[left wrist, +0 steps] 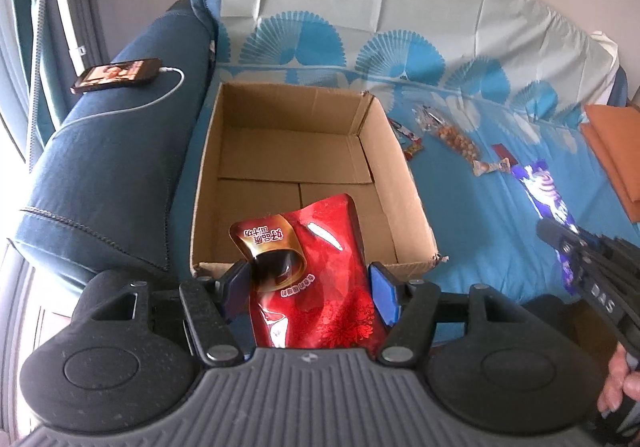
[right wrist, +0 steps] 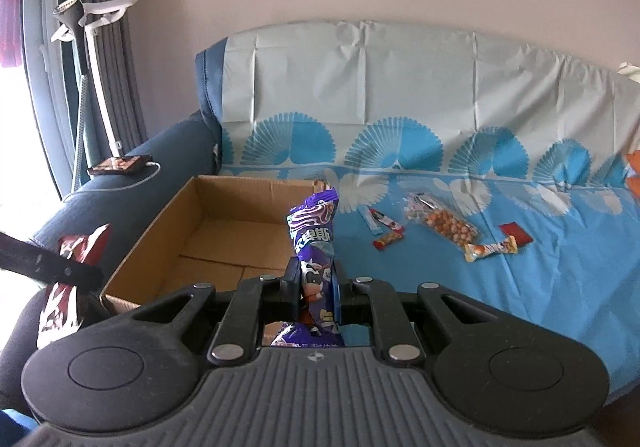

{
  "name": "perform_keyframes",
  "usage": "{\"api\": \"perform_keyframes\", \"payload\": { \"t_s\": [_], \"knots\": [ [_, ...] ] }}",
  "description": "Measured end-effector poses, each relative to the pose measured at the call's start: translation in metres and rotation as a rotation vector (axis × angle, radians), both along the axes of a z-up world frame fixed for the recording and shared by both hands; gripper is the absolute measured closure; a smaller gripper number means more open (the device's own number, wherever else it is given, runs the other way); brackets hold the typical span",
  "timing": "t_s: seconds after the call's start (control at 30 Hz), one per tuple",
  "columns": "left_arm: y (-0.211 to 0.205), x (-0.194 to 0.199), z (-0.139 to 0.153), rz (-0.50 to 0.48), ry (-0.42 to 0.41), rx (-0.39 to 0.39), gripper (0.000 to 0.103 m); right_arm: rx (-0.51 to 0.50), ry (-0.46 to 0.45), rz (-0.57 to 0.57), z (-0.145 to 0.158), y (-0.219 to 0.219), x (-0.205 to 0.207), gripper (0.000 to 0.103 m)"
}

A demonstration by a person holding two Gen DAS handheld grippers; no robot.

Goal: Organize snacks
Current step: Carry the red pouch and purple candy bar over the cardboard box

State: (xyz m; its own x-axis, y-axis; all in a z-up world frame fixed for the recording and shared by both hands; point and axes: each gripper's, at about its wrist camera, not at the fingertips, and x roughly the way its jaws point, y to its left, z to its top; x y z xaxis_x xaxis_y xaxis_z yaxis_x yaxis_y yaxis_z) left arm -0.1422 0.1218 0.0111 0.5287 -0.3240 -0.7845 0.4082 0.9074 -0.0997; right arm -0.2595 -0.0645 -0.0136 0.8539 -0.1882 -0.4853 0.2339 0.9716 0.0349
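Gripping red pouch (left wrist: 320,279) between left claw (left wrist: 312,287) pads.

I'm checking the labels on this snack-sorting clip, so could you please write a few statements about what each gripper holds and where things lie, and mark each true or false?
1. The left gripper holds a red pouch. True.
2. The right gripper is empty. False: it is shut on a purple snack packet.
3. The cardboard box is already full of snacks. False: its floor shows bare cardboard, with no snacks lying in it.
4. A clear bag of peanuts lies on the blue cover, outside the box. True.
5. A phone rests on the sofa arm with a white cable plugged in. True.
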Motion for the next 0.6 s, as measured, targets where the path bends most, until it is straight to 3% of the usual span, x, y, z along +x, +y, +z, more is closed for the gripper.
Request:
{"api": "perform_keyframes", "payload": {
  "t_s": [0.23,0.4,0.6],
  "knots": [
    [0.0,-0.004,-0.008,0.011,0.025,-0.028,0.034,-0.005,0.024,-0.027,-0.005,-0.004,-0.009,0.087],
    [0.011,-0.008,-0.001,0.06,-0.02,-0.026,0.034,-0.019,0.002,0.017,-0.002,0.003,-0.005,0.087],
    [0.013,-0.01,0.001,0.107,-0.017,0.009,0.034,0.014,-0.011,0.084,-0.005,0.002,0.002,0.087]
  ]
}}
